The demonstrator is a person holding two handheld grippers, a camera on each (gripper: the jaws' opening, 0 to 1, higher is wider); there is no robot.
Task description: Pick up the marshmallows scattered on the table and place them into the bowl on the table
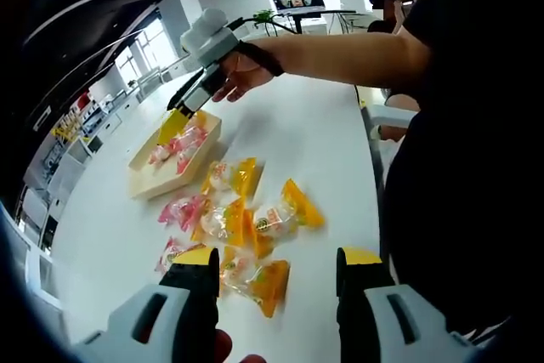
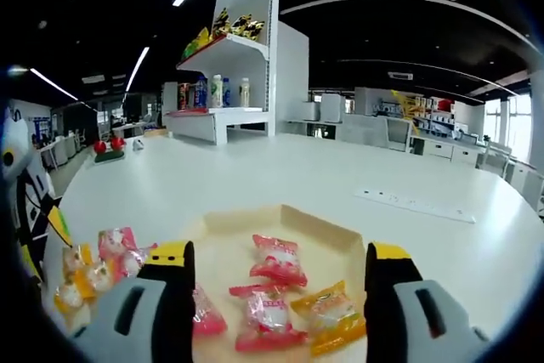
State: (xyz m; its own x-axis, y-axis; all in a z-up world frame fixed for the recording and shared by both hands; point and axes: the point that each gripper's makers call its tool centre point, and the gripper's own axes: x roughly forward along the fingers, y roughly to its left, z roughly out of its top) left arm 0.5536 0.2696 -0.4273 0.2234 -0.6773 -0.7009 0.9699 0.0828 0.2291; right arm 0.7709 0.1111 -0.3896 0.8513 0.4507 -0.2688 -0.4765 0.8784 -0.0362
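The wrapped marshmallows (image 1: 242,227) lie in a loose heap of pink, yellow and orange packets near the table's (image 1: 314,138) near edge, just ahead of the left gripper (image 1: 276,282). Its jaws stand apart with nothing between them, lined up over the nearest orange packet (image 1: 265,282), which looks like the next one to be taken.

The shallow wooden tray (image 1: 140,178) serving as the bowl sits further in, just beside the heap. The right gripper (image 1: 185,101) hangs over its far end; in the right gripper view its jaws are spread and empty above the tray (image 2: 255,220), where several packets (image 2: 279,261) already lie, so a drop seems just done.

Beyond the tray the tabletop runs bare to the far edge, leaving ample room to swing clear. The person's body crowds the edge beside the left gripper, so the easier path is probably inward.
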